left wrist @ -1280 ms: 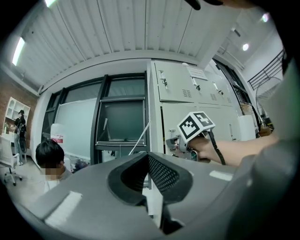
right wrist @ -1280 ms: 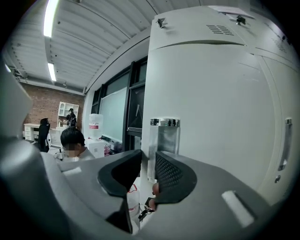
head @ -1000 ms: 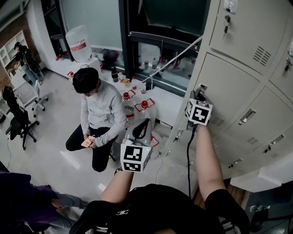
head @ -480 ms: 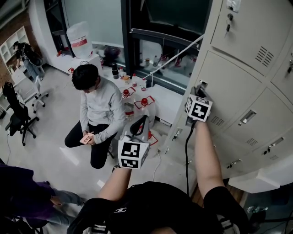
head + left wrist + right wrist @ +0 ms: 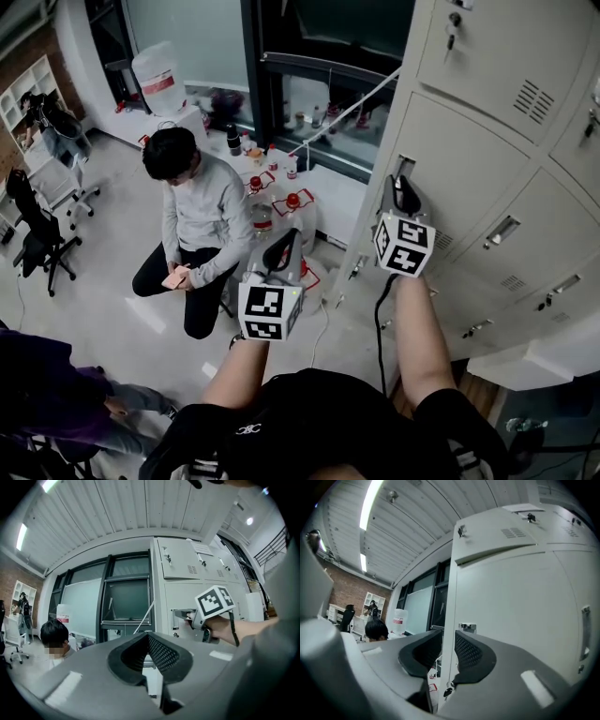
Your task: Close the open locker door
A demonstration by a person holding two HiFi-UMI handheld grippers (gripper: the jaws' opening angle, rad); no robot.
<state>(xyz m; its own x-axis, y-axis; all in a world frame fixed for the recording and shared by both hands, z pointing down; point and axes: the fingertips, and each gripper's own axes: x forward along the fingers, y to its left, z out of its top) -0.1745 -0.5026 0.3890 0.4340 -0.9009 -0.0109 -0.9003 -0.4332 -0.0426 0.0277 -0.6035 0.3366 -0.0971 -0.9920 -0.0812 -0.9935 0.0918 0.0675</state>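
A person in a grey sweatshirt (image 5: pixel 199 217) sits low at the left centre of the head view, head bowed over a phone (image 5: pixel 175 278) held in both hands. Toward the upper left, a large clear water jug (image 5: pixel 157 82) with a red label stands near a dark-framed window (image 5: pixel 253 56). Small bottles with red caps (image 5: pixel 292 201) cluster on the floor just right of the seated person. A white cord (image 5: pixel 347 114) slants across the window's lower part. At the far left stands a black office chair (image 5: pixel 36 242). Above it are white shelves (image 5: pixel 28 89), with another person (image 5: pixel 42 105) beside them. Someone in purple clothing (image 5: pixel 47 394) fills the lower left corner.
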